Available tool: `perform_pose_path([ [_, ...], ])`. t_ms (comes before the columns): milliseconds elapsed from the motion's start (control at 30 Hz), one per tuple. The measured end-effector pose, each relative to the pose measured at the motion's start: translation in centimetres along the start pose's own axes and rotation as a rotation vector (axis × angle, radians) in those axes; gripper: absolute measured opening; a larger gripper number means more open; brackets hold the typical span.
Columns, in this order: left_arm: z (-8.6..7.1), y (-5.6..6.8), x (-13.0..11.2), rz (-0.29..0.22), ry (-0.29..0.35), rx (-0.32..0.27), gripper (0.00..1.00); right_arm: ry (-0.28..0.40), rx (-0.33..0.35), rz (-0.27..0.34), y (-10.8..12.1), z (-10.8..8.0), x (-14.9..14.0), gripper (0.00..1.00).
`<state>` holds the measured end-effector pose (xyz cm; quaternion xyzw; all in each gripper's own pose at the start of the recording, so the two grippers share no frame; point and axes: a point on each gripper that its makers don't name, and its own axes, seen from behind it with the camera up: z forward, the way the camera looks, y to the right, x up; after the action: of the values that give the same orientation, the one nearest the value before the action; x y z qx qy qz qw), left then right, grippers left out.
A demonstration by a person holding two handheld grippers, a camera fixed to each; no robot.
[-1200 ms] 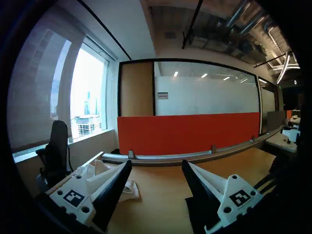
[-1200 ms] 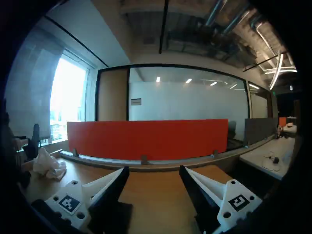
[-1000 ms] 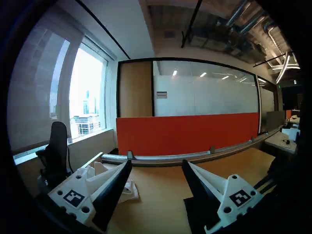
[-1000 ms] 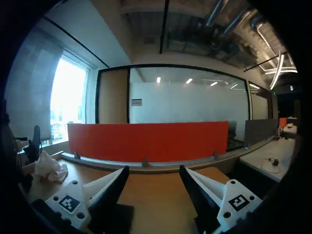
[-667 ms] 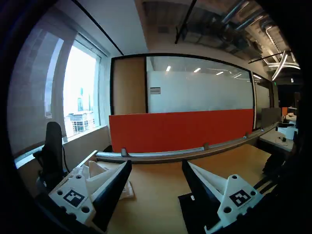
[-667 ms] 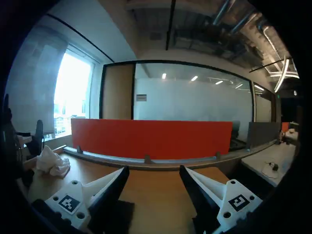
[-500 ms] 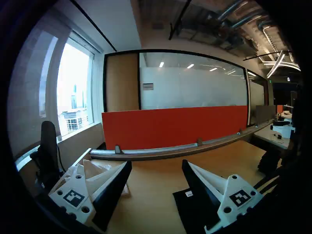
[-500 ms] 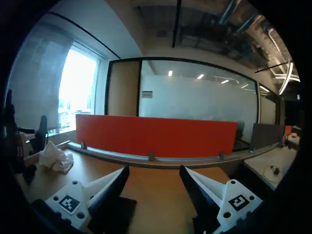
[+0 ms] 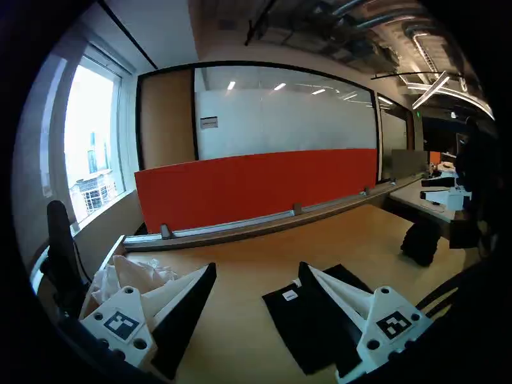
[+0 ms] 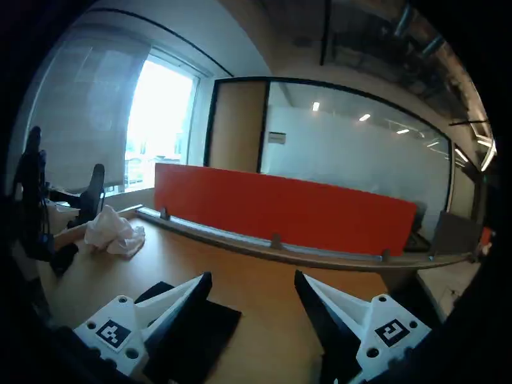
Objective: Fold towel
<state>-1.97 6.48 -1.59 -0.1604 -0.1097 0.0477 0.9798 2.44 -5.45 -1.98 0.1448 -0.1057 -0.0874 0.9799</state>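
a long wooden desk (image 9: 345, 230) fronts an orange partition (image 9: 256, 185). both views have tipped down, bringing the flat black fabric towel (image 9: 301, 326) in at 5 o'clock beneath the left gripper (image 9: 256, 265); it and the right gripper (image 10: 251, 274) gape wide, empty, so grasping looks next.

An office: wooden desk (image 9: 256, 262), orange divider (image 9: 256, 185) (glass-walled room (image 9: 288, 121) behind).

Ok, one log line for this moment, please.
phase: pre-grasp | left gripper: open, empty | right gripper: open, empty | black towel: lying flat on table, untouched
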Motion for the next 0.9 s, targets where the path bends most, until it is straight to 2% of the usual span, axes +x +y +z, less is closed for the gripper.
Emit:
perform_pose_path([
  [167, 0.1, 1.5, -1.4, 0.033, -0.039, -0.067, 0.95, -0.062, 0.088, -0.02, -1.8, -0.3, -1.6, 1.0],
  [367, 0.2, 3.3, -3.4, 0.076, -0.079, -0.138, 0.95, -0.115, 0.132, -0.078, -2.4, -0.4, -3.3, 1.0],
  [667, 0.6, 4.8, -6.4, 0.096, -0.119, -0.175, 0.95, -0.158, 0.181, -0.108, -4.2, -0.3, -5.9, 1.0],
  [900, 1.0, 5.8, -10.0, 0.114, -0.168, -0.188, 0.95, -0.181, 0.213, -0.141, -5.8, -0.2, -8.3, 1.0],
])
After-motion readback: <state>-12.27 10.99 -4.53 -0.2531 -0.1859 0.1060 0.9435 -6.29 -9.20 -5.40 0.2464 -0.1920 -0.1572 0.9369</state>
